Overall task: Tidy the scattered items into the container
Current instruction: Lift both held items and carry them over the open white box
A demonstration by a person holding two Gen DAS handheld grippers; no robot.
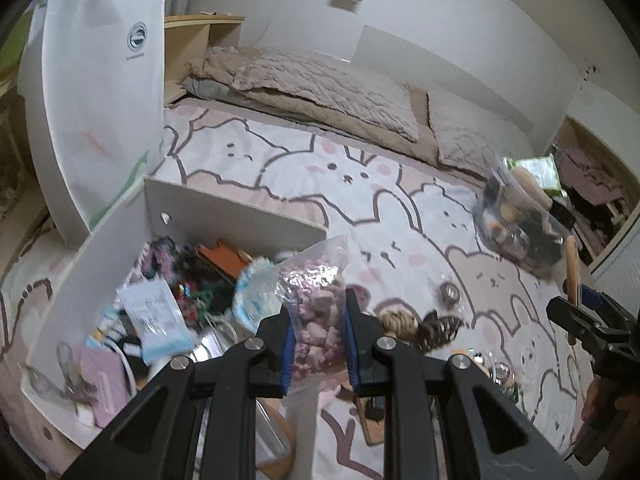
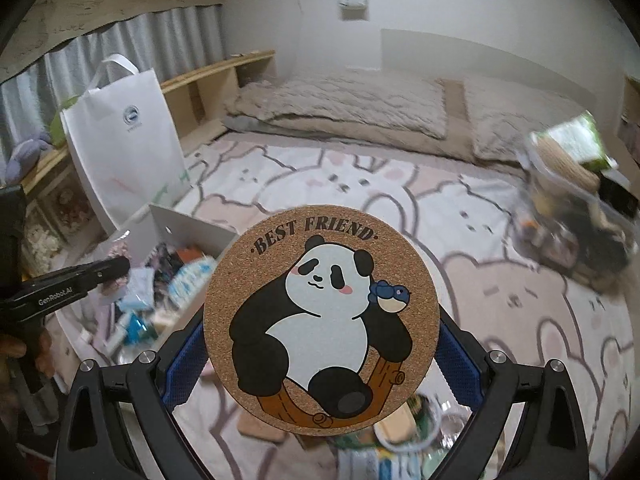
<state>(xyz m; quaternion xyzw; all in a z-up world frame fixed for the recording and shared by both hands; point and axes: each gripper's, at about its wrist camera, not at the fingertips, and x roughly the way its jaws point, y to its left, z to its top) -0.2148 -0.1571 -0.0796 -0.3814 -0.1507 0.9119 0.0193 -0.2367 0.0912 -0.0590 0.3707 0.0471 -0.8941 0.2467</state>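
Note:
My left gripper [image 1: 316, 320] is shut on a clear zip bag of pink pieces [image 1: 316, 280], held up just right of the white open box [image 1: 224, 208]. The box, also in the right wrist view [image 2: 192, 228], holds several packets and small items. My right gripper [image 2: 320, 344] is shut on a round cork coaster [image 2: 320, 320] printed with a panda and "BEST FRIEND", gripped by its edges. From the left wrist view that right gripper [image 1: 576, 312] is at the far right with the coaster [image 1: 572, 264] edge-on. The left gripper [image 2: 108, 270] shows over the box.
A white tote bag [image 1: 96, 112] stands behind the box. On the bunny-print bedsheet [image 1: 360, 184] lie a hair claw [image 1: 436, 328], a scrunchie [image 1: 396, 320], a tape roll [image 1: 450, 292] and a clear bag of oddments [image 1: 516, 224]. Beige pillows [image 1: 328, 88] lie by the wall.

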